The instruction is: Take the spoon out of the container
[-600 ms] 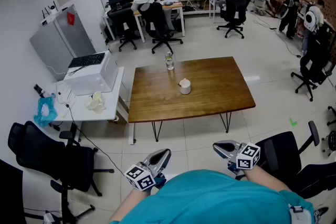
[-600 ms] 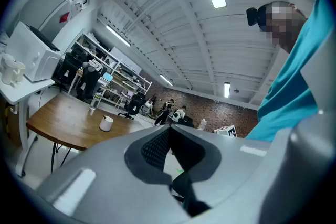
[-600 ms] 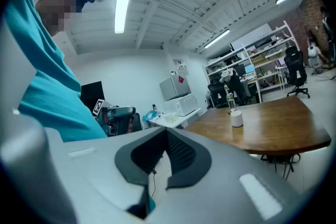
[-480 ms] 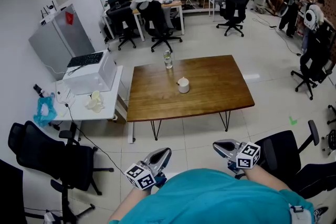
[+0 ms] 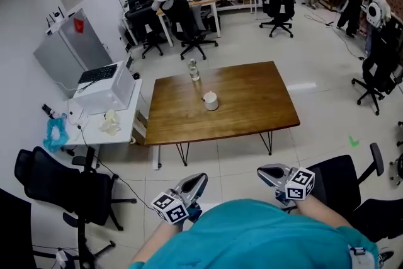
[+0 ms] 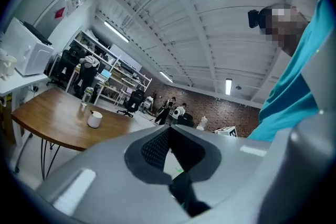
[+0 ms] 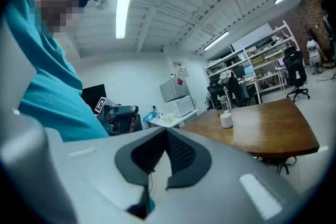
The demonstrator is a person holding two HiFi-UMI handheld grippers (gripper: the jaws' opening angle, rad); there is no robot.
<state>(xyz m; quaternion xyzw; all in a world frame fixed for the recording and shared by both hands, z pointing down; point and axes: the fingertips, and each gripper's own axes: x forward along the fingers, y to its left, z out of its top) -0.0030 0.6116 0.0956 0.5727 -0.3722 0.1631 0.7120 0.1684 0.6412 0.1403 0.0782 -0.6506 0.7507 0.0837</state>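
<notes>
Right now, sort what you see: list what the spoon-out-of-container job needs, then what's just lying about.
For the job: white container on the wooden table; spoon, only a tip showing at its rim; left gripper and right gripper, both shut, empty.

Lying about: clear bottle on the table; blue bag on the side table; black office chair.

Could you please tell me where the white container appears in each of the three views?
Head view: container just above the picture's centre, on the table.
Left gripper view: left of centre, on the table.
Right gripper view: right of centre, on the table.
Shared landmark: the bottle standing beyond the container on the same table.
</notes>
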